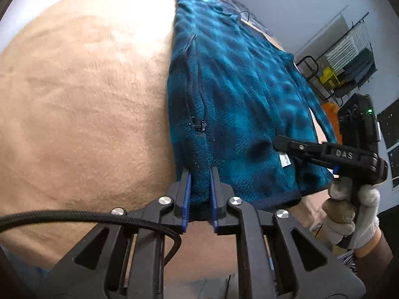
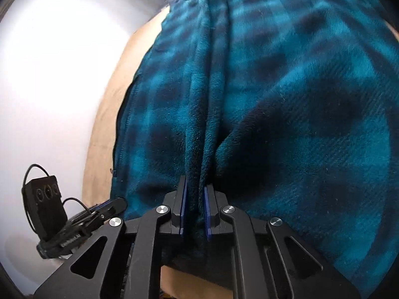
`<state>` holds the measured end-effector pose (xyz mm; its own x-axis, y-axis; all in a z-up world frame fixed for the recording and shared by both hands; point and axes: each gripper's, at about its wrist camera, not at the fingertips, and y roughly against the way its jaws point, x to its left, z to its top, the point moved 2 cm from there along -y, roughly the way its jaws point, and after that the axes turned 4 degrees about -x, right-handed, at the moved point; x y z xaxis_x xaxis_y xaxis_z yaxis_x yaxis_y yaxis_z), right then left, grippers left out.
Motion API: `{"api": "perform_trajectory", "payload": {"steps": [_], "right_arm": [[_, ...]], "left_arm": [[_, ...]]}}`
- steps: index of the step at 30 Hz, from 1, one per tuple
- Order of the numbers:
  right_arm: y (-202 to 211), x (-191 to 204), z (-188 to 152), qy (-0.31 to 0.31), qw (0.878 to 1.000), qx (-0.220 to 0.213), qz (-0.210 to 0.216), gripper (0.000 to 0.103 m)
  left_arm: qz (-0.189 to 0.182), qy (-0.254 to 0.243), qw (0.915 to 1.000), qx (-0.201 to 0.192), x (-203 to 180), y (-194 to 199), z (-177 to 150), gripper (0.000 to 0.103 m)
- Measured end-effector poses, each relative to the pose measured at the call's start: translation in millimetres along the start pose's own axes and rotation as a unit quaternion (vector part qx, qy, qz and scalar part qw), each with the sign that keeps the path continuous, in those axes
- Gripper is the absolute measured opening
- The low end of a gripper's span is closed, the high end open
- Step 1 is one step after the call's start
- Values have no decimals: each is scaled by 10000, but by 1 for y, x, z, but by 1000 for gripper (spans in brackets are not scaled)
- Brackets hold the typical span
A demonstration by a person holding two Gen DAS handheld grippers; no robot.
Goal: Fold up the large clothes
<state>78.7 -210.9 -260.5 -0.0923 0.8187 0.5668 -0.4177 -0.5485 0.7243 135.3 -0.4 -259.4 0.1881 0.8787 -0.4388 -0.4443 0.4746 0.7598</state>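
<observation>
1. The tan blanket-like surface (image 1: 82,104) is the largest thing here and serves as the folding bed. It spreads wide and bare to the left of the garment in the left wrist view, so that side looks like the open room for carrying a fold across.

2. The teal plaid fleece jacket (image 1: 239,94) lies along the right part of that surface, running from the near hem to the far collar. Its zipper edge faces left, and its right edge falls close to the surface's right border, with a wire rack (image 1: 349,57) standing beyond — little room that way.

3. The right gripper (image 2: 195,199) is closed on a bunched ridge of fleece at the near hem; the cloth rises in a pinched pleat between the blue pads (image 2: 183,206). I judge this hold is meant to lift one hem corner together with the other.

4. The left gripper (image 1: 200,189) is clamped narrowly on the near hem beside the zipper pull (image 1: 198,125), at the left corner. Both holds sit on the same near edge, which suits drawing the hem toward the far collar — a judgement only.

5. The white label (image 1: 283,160) sits on the fleece just beside the right gripper's fingertip, seen from the left wrist.
</observation>
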Motion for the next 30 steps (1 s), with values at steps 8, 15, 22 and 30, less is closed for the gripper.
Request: {"api": "perform_trajectory", "payload": {"steps": [8, 15, 22, 30], "right_arm": [[94, -9, -17, 496, 9890, -882, -1075, 47], [137, -87, -39, -434, 9707, -1262, -1997, 62], [120, -118, -47, -1024, 9837, -948, -1136, 48], [148, -101, -50, -986, 9842, -1092, -990, 3]], "left_arm": [[6, -66, 9979, -642, -1, 48, 12, 19], [-269, -658, 9962, -494, -43, 32, 9, 19], [-361, -960, 9947, -55, -65, 2, -5, 19], [94, -1332, 9907, 248, -69, -30, -16, 19]]}}
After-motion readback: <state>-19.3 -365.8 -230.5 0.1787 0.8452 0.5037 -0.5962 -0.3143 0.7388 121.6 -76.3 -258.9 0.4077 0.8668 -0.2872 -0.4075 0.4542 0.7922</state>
